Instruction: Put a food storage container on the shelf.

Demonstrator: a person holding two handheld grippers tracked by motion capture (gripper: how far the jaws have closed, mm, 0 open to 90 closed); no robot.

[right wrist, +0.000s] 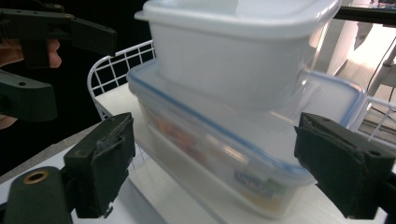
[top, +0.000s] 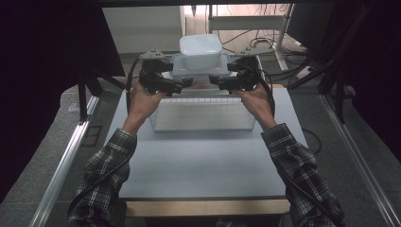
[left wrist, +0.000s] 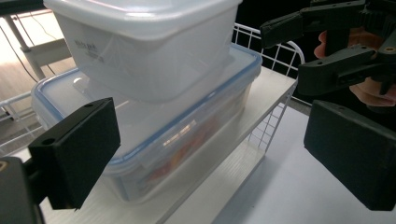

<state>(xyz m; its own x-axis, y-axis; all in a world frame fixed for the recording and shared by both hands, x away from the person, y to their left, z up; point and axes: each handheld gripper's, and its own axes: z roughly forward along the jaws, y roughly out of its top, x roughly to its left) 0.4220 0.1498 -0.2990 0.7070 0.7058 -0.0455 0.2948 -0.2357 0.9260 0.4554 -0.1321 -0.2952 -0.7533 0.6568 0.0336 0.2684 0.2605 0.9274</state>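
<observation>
Left gripper (top: 188, 83) and right gripper (top: 213, 80) both released, jaws spread wide, flanking the blue-rimmed container (top: 200, 67) on the white wire rack (top: 203, 113); gaps remain each side. White tub (top: 200, 51) stacked on its lid. Inside the lower container, orange-red contents, blurred through clouded plastic, not identifiable.

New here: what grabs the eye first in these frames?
The stack: a white tub sits on a blue-rimmed clear box atop the white wire rack at the table's far middle. The left gripper and right gripper flank the box, jaws open.
</observation>
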